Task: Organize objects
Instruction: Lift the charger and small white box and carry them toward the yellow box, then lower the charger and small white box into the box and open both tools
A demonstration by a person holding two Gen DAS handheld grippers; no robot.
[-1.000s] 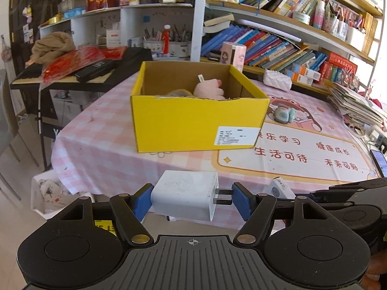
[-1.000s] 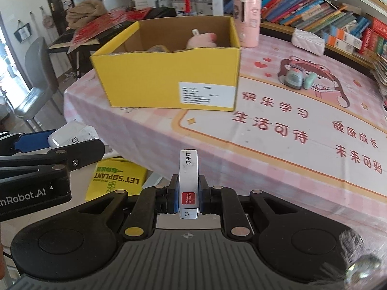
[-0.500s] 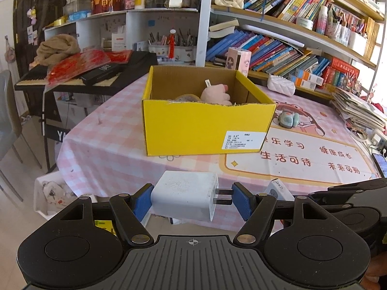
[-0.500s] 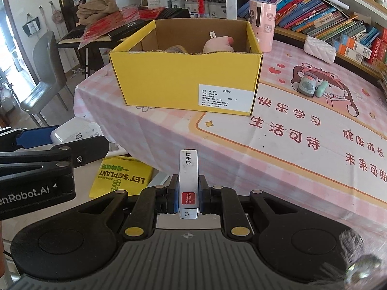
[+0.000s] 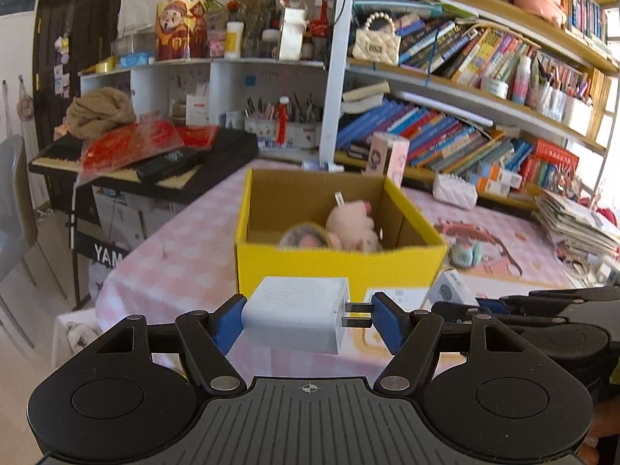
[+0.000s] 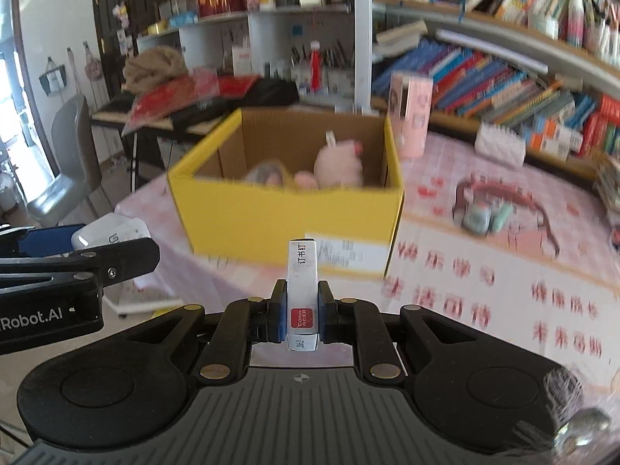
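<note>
Tongs (image 5: 306, 319) clamp charger (image 5: 296, 319); others (image 6: 302, 310) staple box (image 6: 303, 294).

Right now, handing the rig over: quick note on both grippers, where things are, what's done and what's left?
Left gripper: shut on the white plastic wall charger, prongs against the right pad.
Right gripper: shut on the slim white staple box with red label, held on edge.
Both hover short of the open yellow cardboard box on the pink checked tablecloth.
Done: pink plush toy and other soft items already in the box.
Left: drop both held items in. The teal toy on the table may belong in the box too.
</note>
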